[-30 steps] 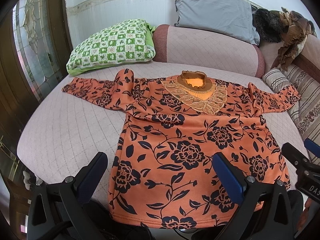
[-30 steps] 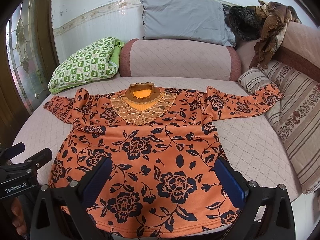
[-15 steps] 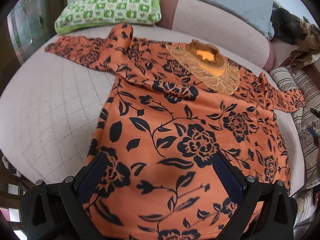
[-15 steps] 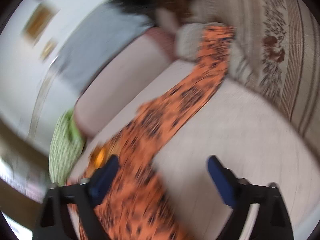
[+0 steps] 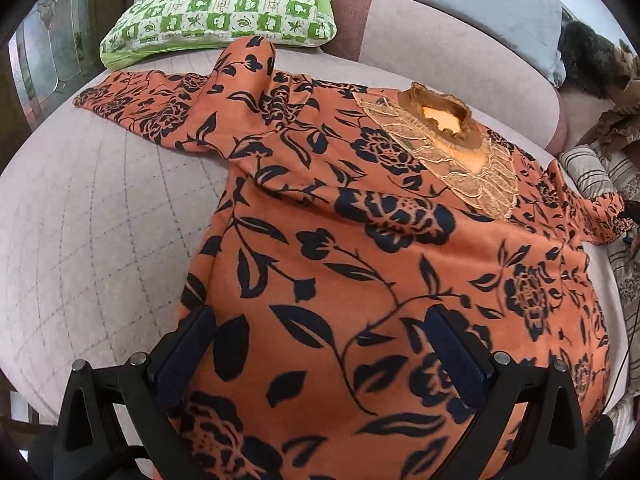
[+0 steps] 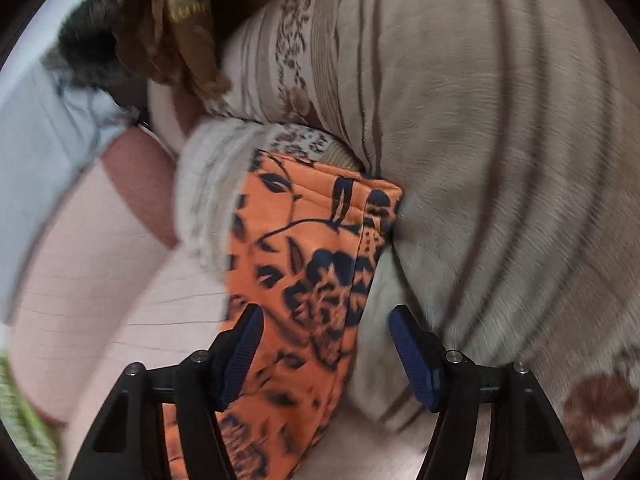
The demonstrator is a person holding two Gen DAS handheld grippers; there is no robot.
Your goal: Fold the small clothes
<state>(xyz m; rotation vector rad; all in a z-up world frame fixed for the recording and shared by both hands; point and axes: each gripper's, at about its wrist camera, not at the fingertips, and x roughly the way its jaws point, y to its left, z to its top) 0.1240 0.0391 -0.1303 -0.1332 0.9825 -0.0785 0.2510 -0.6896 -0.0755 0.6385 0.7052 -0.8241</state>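
Observation:
An orange long-sleeved top with black flowers (image 5: 360, 240) lies spread flat, front up, on a pink quilted bed (image 5: 80, 220). Its lace collar (image 5: 444, 120) points toward the headboard. My left gripper (image 5: 320, 356) is open and empty, low over the lower left part of the top. My right gripper (image 6: 326, 356) is open, with its jaws on either side of the end of the right sleeve (image 6: 312, 248), which lies against a striped cushion (image 6: 500, 140). I cannot tell if the pads touch the sleeve.
A green checked pillow (image 5: 224, 12) and a grey pillow (image 5: 480, 4) lie at the head of the bed by a pink bolster (image 5: 440, 48). Brown and dark clothes (image 6: 160, 20) are heaped at the back right. Striped cushions border the bed's right side.
My left gripper has moved forward and lower over the top. My right gripper has swung right and down to the right sleeve end; both stay open.

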